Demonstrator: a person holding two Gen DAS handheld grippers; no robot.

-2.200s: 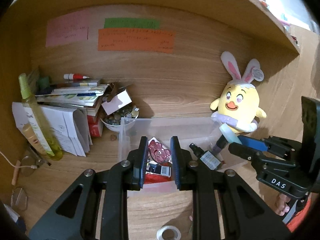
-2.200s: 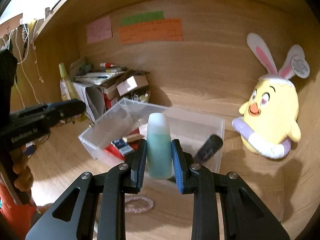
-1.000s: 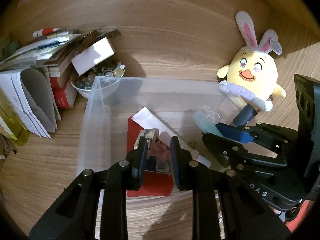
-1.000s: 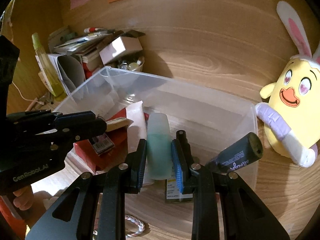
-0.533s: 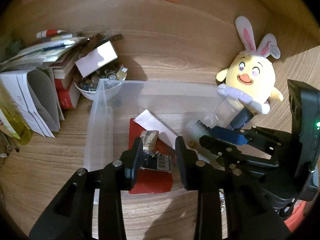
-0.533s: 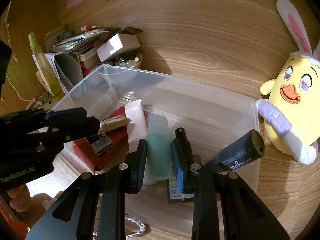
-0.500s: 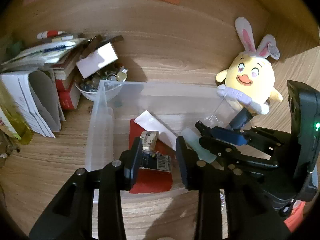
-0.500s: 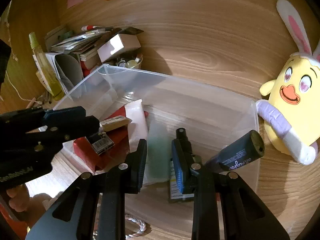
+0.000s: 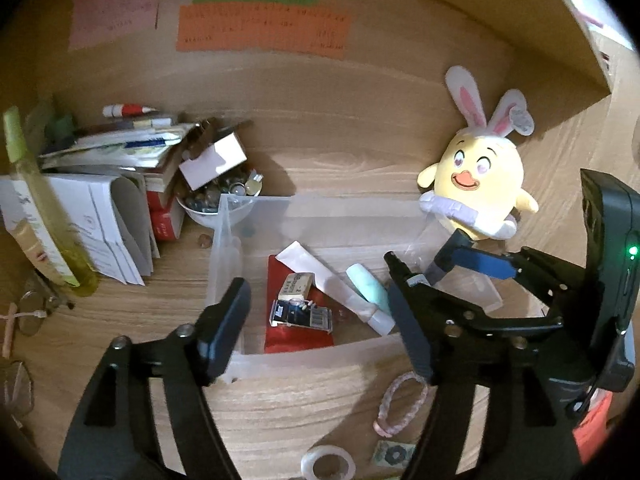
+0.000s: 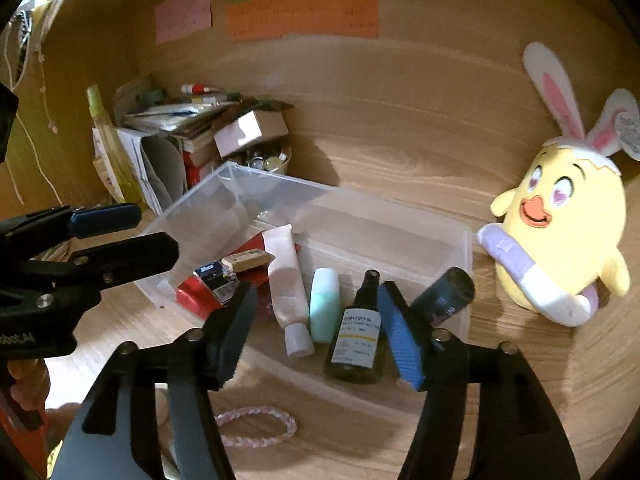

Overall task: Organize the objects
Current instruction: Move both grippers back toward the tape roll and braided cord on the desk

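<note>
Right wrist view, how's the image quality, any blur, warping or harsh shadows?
Right wrist view: dim warm light, fisheye bending the wooden back wall, dark corners, the plush chick slightly soft. Left wrist view: same warping, a dark shadow beside the small box, the papers soft.

Writing on orange note (image 9: 262, 28) too small to read. Dark spray bottle (image 10: 356, 330) label text illegible. Tape roll (image 9: 328, 466) cut by bottom edge, left wrist view. Dark tube (image 10: 442, 294) lower part hidden behind right gripper's blue pad.
</note>
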